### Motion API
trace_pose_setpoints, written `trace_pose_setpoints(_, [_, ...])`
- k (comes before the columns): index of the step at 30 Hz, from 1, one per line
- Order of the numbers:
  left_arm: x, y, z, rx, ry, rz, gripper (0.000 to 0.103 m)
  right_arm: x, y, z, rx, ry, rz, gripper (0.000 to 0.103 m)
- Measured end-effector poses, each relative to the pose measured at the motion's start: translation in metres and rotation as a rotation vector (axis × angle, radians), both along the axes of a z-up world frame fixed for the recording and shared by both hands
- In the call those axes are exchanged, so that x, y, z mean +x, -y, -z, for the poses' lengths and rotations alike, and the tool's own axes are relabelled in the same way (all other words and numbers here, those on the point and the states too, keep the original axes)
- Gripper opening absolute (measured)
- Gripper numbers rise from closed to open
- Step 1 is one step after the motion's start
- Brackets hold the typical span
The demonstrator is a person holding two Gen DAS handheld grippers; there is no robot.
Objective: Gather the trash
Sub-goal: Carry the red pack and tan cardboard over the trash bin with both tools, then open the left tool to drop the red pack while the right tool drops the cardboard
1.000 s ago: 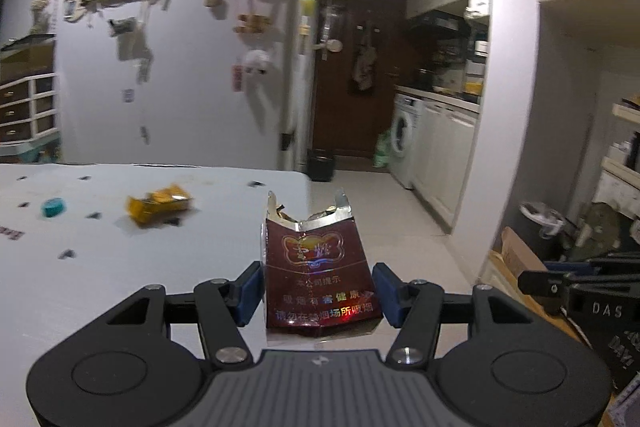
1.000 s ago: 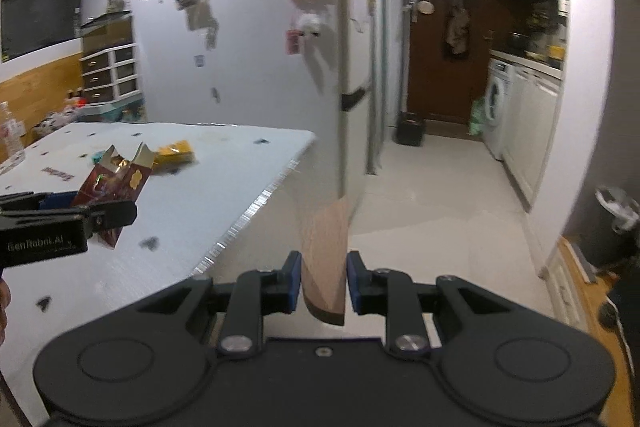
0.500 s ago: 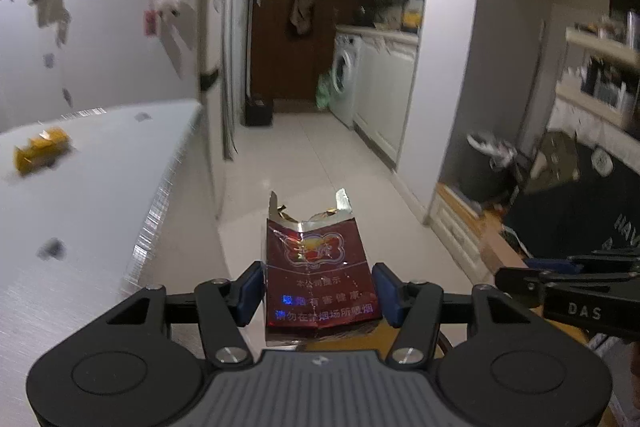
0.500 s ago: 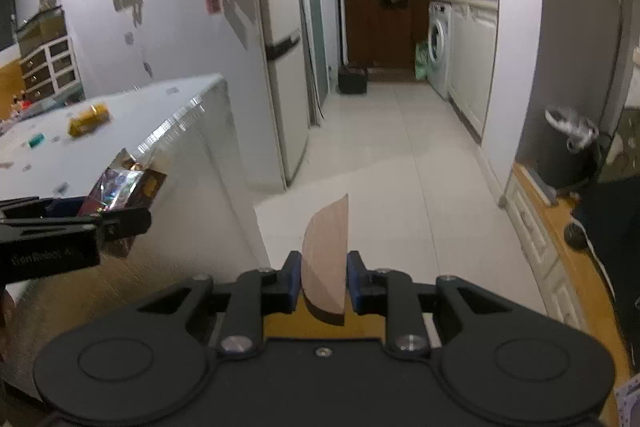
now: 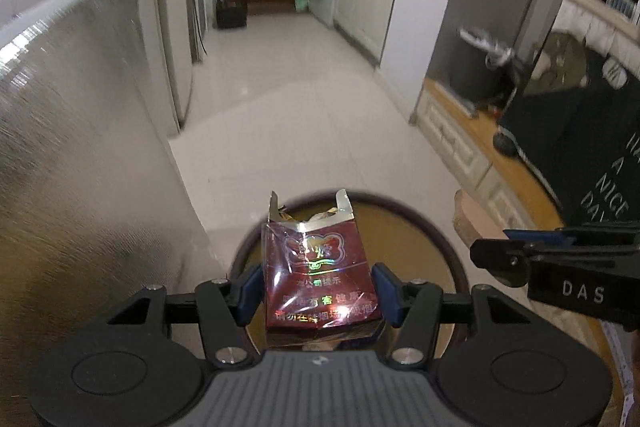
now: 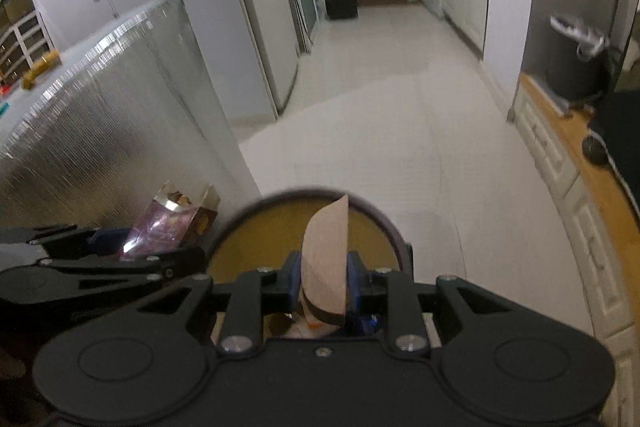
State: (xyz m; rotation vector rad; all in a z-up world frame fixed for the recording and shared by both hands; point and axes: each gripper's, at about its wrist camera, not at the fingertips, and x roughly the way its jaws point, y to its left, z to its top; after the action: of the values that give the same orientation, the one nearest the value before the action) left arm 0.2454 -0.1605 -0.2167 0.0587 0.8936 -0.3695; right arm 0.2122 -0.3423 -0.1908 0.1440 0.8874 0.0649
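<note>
Both pieces of trash above round bin (image 5: 448,247): cigarette pack (image 5: 320,275), paper scrap (image 6: 326,247).

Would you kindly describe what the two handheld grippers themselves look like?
Both are matte black: a wide body with two round discs, angular linkages with silver screw heads, and blue finger pads. The left gripper has a ribbed grey centre panel; the right gripper has a plain black one and white "DAS" lettering on its side.

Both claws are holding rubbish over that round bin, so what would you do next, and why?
Probably open both. The left gripper holds the torn red pack and the right gripper the folded tan paper, both above the round bin, so they should drop in.
</note>
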Motion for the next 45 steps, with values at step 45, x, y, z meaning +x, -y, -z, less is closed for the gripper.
trace_pose_setpoints(45, [0.037, 0.019, 0.070, 0.148, -0.208, 0.134, 0.081, 0.056, -0.025, 0.058, -0.090, -0.238, -0.101, 0.037])
